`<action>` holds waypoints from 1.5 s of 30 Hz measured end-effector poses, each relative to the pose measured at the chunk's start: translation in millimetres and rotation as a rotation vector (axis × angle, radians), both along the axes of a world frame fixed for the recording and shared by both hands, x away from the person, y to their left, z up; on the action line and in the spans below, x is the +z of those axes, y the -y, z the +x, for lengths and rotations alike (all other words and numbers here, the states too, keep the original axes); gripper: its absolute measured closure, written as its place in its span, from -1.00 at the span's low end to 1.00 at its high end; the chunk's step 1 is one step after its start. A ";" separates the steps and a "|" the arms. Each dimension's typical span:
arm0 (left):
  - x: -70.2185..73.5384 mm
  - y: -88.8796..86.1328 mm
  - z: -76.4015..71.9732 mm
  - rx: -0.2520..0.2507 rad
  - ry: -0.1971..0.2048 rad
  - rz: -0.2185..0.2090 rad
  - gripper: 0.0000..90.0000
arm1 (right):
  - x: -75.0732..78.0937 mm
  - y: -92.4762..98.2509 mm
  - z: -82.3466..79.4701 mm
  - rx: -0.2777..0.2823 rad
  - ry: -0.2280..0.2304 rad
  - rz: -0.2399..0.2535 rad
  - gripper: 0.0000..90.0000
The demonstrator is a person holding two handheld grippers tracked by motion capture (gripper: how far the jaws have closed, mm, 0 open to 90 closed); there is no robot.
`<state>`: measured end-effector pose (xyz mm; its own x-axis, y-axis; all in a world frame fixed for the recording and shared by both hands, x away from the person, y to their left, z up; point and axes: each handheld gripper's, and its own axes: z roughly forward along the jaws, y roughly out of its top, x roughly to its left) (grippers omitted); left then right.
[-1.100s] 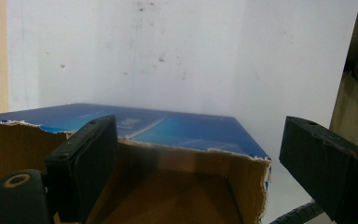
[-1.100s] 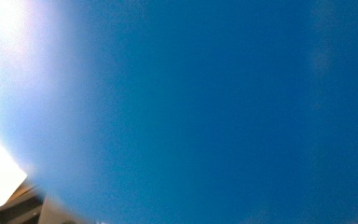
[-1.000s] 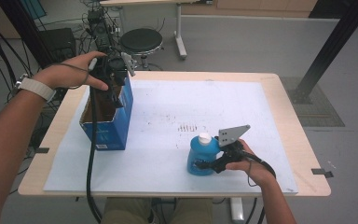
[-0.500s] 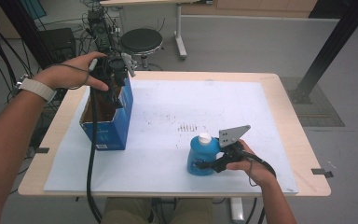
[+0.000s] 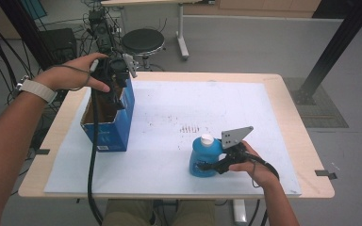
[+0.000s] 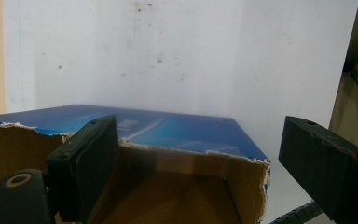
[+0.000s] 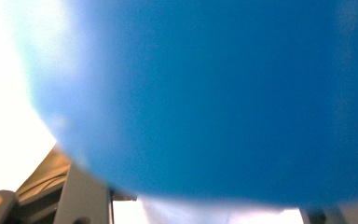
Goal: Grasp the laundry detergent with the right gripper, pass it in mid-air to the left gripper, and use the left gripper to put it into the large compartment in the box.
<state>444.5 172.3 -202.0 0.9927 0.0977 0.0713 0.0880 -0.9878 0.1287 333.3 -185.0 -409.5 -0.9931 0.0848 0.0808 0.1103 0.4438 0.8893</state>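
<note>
Your left tool (image 5: 115, 87) hangs over the open top of the blue cardboard box (image 5: 111, 122), which stands near the left edge of the desk (image 5: 287, 94) on the white sheet (image 5: 179, 108) that covers most of it. In the left gripper view the two black jaws stand well apart: one sits just inside the torn brown rim of the box (image 6: 168, 140), the other is out past the box's corner, and nothing lies between them, so this tool (image 6: 200, 168) is open. Your left hand (image 5: 73, 73) wraps the tool's body from the far side, and its cable trails down over the near edge of the desk. Your right tool (image 5: 207, 165) is near the near edge of the desk, right of centre, with its jaws at the lower body of a blue bottle (image 5: 205, 155) that stands upright with a white cap (image 5: 207, 139). In the right gripper view the bottle's blue surface (image 7: 205, 93) is pressed up close and blurred, and the jaws flank it at the bottom corners, so this tool is gripping the bottle. The grey three-cornered plate (image 5: 235, 136) stands above your right hand (image 5: 254, 165).
</note>
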 end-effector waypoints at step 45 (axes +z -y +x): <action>3.4 -4.0 -3.5 0.005 0.011 -0.006 -0.71 | 0.2 0.1 1.0 0.002 0.001 0.001 -0.05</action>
